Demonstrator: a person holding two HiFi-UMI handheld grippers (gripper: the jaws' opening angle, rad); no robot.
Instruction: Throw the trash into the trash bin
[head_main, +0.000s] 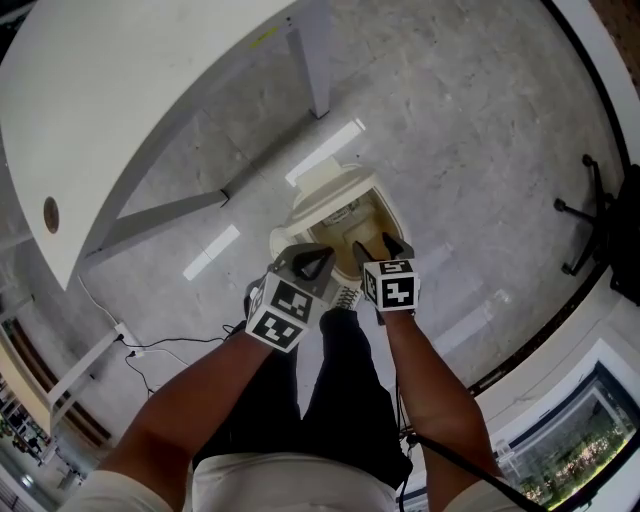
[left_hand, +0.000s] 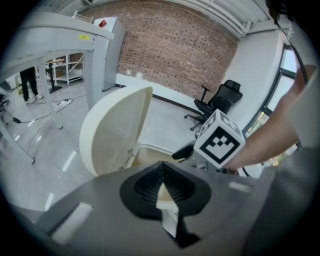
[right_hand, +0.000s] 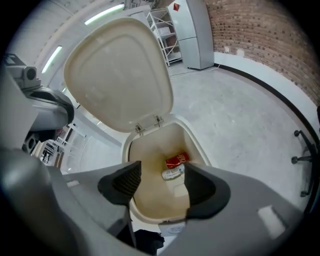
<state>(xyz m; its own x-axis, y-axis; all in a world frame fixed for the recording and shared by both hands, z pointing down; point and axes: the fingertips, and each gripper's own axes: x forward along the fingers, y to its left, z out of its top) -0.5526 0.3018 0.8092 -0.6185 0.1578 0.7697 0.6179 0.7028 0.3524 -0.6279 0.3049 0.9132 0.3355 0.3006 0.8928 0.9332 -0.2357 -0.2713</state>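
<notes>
Clearly the left gripper (head_main: 318, 262) matters now: its jaws are pressed together on a white paper scrap (left_hand: 167, 207), which sticks out from between the pads toward the camera, its long side running along the jaws. The right gripper (right_hand: 160, 185) has its jaws spread wide with nothing between them. It hangs over the mouth of the trash bin (right_hand: 200, 147).

The bin stands on the floor in front of the person's feet, with its lid (right_hand: 120, 75) tipped up on the far side. A red packet (right_hand: 176, 160) and a white wrapper (right_hand: 173, 173) lie at the bottom.

In the head view the left gripper's tip sits over the bin's near-left rim (head_main: 285, 240), not over the middle of the opening, which lies a little farther off and to the right of it. The right gripper (head_main: 378, 248) is the one nearer the centre, but it carries nothing.

My judgement is that the left gripper needs a short shift far and right before it lets go. Otherwise a light scrap could catch the rim or flutter to the floor.
</notes>
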